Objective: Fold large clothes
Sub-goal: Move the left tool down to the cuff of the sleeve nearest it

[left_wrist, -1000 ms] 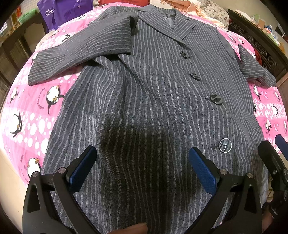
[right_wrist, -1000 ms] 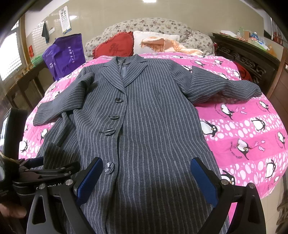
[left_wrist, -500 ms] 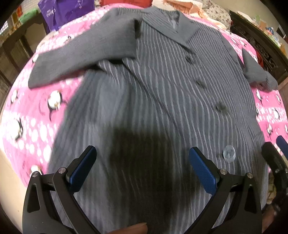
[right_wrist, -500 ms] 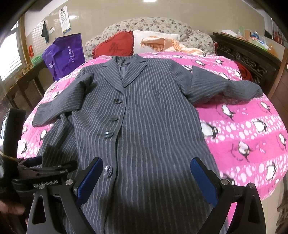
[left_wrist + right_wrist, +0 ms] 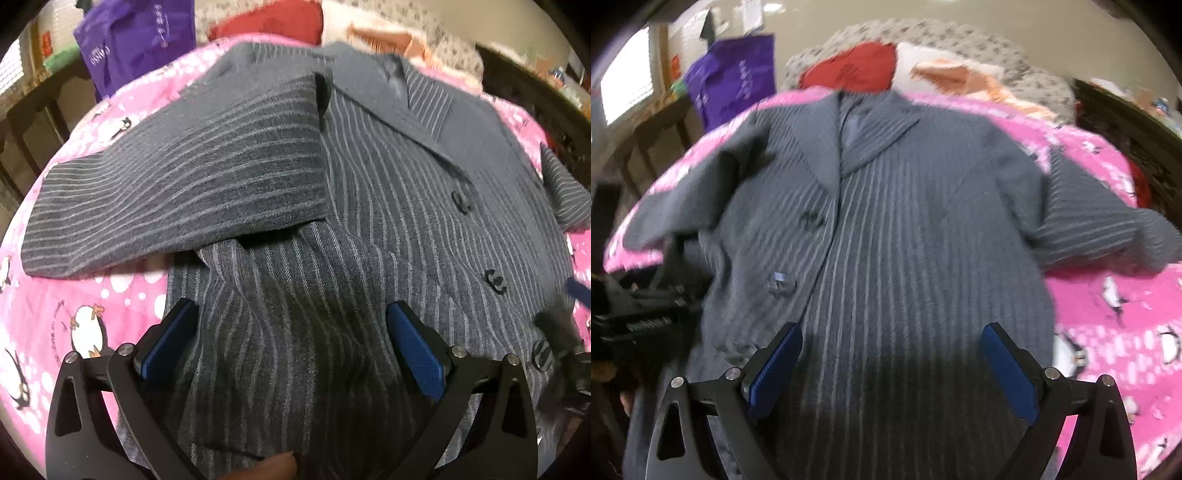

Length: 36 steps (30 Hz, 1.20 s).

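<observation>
A grey pinstriped coat [image 5: 369, 229] lies face up and buttoned on a bed covered by a pink penguin quilt [image 5: 85, 310], collar toward the headboard. Its sleeve [image 5: 184, 184] on the left of the left wrist view stretches sideways across the quilt, overlapping the coat's body; the other sleeve [image 5: 1108, 229] bends out over the quilt on the opposite side.

The left tool [image 5: 291, 336] hangs over the coat's lower body with its blue pads spread wide, nothing between them; folds of cloth bunch up just ahead of it. The right tool [image 5: 890, 354] is likewise wide apart and holding nothing, above the coat's front near the buttons [image 5: 781, 282]. Whether either touches the cloth I cannot tell.

Behind the collar sit a red pillow [image 5: 857, 66] and an orange cloth [image 5: 953, 74] against a floral headboard [image 5: 1015, 55]. A purple bag [image 5: 735, 81] stands at the bed's left; dark carved wood [image 5: 1145, 147] borders the right. The right wrist view is blurred
</observation>
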Each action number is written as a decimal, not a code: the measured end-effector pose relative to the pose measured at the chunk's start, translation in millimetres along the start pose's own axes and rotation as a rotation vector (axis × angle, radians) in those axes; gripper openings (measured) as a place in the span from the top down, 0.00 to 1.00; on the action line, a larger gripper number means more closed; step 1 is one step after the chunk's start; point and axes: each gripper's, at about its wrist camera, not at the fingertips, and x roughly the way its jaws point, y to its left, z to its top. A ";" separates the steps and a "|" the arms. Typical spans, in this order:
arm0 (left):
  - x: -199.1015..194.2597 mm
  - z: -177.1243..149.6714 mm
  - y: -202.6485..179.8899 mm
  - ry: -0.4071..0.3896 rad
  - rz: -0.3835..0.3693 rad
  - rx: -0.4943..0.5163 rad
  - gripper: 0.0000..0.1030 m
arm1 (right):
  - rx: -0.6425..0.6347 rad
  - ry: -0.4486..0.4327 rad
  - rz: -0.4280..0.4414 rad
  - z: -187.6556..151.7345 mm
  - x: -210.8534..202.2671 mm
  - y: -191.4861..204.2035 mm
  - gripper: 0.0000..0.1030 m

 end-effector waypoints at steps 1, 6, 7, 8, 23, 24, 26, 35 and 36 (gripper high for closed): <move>-2.3 -4.6 1.0 -0.014 -0.001 0.001 0.00 | 0.007 0.017 0.010 -5.8 6.6 -1.2 0.06; -7.7 -14.1 5.1 -0.034 -0.010 -0.006 0.00 | 0.092 -0.007 0.084 -19.2 14.3 -19.5 0.00; -8.7 -16.0 3.3 -0.038 -0.007 -0.005 0.00 | 0.088 -0.009 0.079 -19.6 14.0 -18.5 0.00; -10.2 -18.1 2.4 -0.046 -0.006 0.003 0.00 | 0.085 -0.011 0.077 -20.0 13.9 -17.7 0.00; -14.4 -23.2 2.9 -0.045 -0.003 0.016 0.00 | 0.061 0.018 0.125 -28.2 6.5 -26.5 0.00; -14.6 -23.1 3.1 -0.045 -0.002 0.016 0.00 | 0.062 0.014 0.126 -29.3 5.7 -26.7 0.00; -14.2 -22.7 2.8 -0.044 -0.003 0.016 0.00 | 0.058 0.008 0.119 -30.3 5.0 -24.8 0.00; -13.1 -21.4 2.7 -0.037 -0.006 0.015 0.00 | 0.058 0.002 0.117 -31.6 4.0 -23.8 0.00; -12.6 -21.0 2.5 -0.035 -0.006 0.014 0.00 | 0.059 0.002 0.118 -31.4 4.1 -23.6 0.00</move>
